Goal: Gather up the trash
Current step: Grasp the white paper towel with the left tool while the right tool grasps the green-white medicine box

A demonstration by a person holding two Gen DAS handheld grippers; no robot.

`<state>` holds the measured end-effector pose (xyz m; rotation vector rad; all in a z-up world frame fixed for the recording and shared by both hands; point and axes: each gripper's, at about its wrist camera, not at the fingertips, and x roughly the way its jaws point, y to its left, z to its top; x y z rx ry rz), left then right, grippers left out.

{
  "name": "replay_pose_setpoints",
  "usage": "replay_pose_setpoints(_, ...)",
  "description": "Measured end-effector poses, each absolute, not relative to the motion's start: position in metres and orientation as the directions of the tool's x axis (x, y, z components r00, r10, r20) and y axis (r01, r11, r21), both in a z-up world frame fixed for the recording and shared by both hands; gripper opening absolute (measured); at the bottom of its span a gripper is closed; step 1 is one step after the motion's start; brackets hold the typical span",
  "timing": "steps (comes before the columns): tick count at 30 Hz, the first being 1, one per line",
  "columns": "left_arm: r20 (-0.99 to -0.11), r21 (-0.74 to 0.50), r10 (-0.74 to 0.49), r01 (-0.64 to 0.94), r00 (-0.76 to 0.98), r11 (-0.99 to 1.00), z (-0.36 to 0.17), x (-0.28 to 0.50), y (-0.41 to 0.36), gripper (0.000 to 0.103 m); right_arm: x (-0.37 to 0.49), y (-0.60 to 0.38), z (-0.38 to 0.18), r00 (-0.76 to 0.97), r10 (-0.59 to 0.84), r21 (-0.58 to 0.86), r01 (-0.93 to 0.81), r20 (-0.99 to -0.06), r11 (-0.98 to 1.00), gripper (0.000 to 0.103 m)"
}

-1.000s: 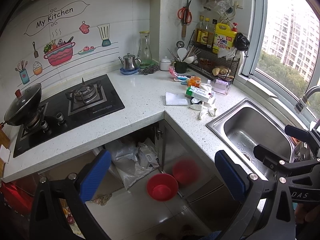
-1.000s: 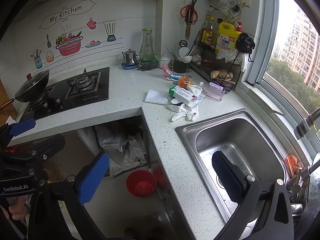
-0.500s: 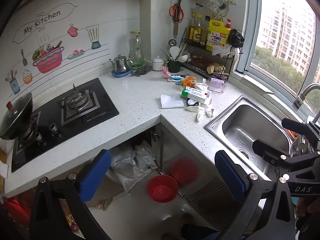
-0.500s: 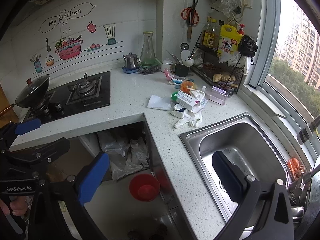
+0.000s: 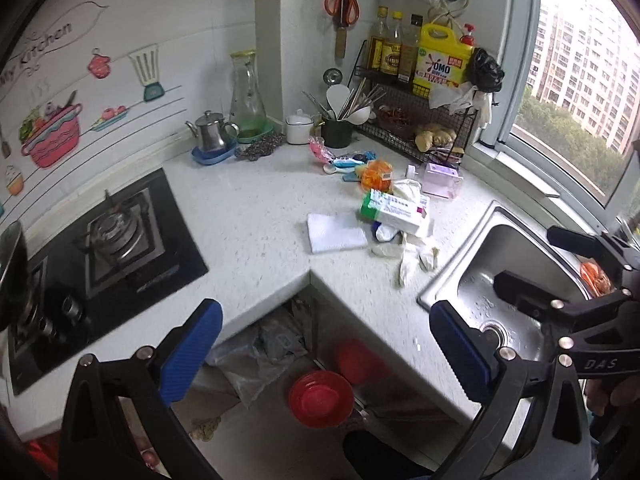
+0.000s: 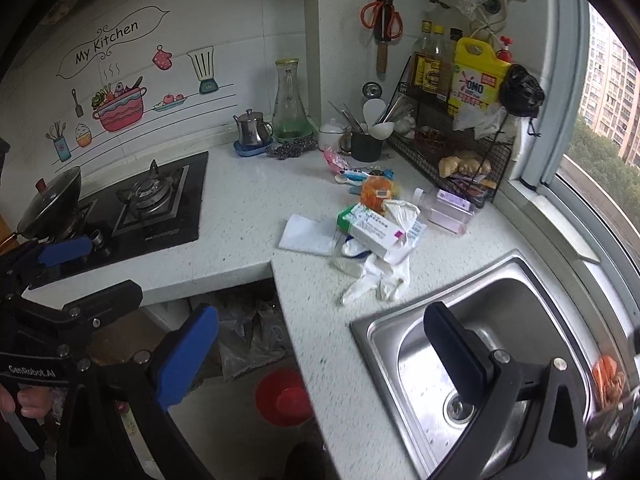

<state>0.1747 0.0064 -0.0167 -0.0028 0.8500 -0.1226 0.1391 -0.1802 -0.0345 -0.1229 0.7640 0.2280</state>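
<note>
A heap of trash lies on the white counter beside the sink: a green-and-white carton (image 5: pixel 394 210) (image 6: pixel 374 230), crumpled white gloves (image 5: pixel 416 252) (image 6: pixel 380 280), a folded white paper towel (image 5: pixel 336 232) (image 6: pixel 306 234) and an orange wrapper (image 5: pixel 376 174) (image 6: pixel 376 194). A red bin (image 5: pixel 320 398) (image 6: pixel 284 396) stands on the floor below the counter corner. My left gripper (image 5: pixel 324 328) is open and holds nothing, well short of the heap. My right gripper (image 6: pixel 320 320) is likewise open with nothing in it, above the counter edge and sink.
The steel sink (image 6: pixel 500 280) is at the right. A black gas hob (image 5: pixel 120 248) with a wok is at the left. A wire rack (image 6: pixel 452 148) with bottles, a utensil cup and a kettle (image 5: pixel 210 136) stand at the back. Plastic bags (image 6: pixel 248 336) sit under the counter.
Both views have drawn nearer to the counter corner, so the trash heap looks larger. Both grippers stay open and hold nothing.
</note>
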Motion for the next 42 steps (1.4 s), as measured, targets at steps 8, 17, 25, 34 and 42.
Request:
replay_pose_setpoints(8, -0.803, -0.082, -0.137, 0.120, 0.581, 0.989, -0.050, 0.277, -0.006, 0.103, 0.237, -0.196, -0.057, 0.629, 0.176, -0.023, -0.295, -0.757, 0.955, 0.103)
replay_pose_setpoints(17, -0.863, -0.096, -0.124, 0.080, 0.489, 0.992, -0.106, 0.366, -0.010, 0.103, 0.336, -0.201, -0.106, 0.512, 0.174, -0.042, -0.382, -0.841, 0.923, 0.093)
replay_pose_setpoints(25, -0.898, -0.116, -0.139, 0.079, 0.418, 0.990, -0.144, 0.407, -0.017, 0.103, 0.388, -0.208, -0.148, 0.429, 0.153, -0.054, -0.433, -0.890, 0.900, 0.093)
replay_pose_setpoints(34, -0.919, -0.111, -0.140, 0.099, 0.369, 0.989, -0.159, 0.410, -0.015, 0.103, 0.410, -0.208, -0.177, 0.318, 0.163, -0.027, -0.517, -0.934, 0.856, 0.093)
replay_pose_setpoints(42, -0.919, -0.114, -0.139, 0.091, 0.368, 0.989, -0.155, 0.412, -0.010, 0.103, 0.398, -0.210, -0.172, 0.302, 0.158, -0.015, -0.499, -0.940, 0.866, 0.070)
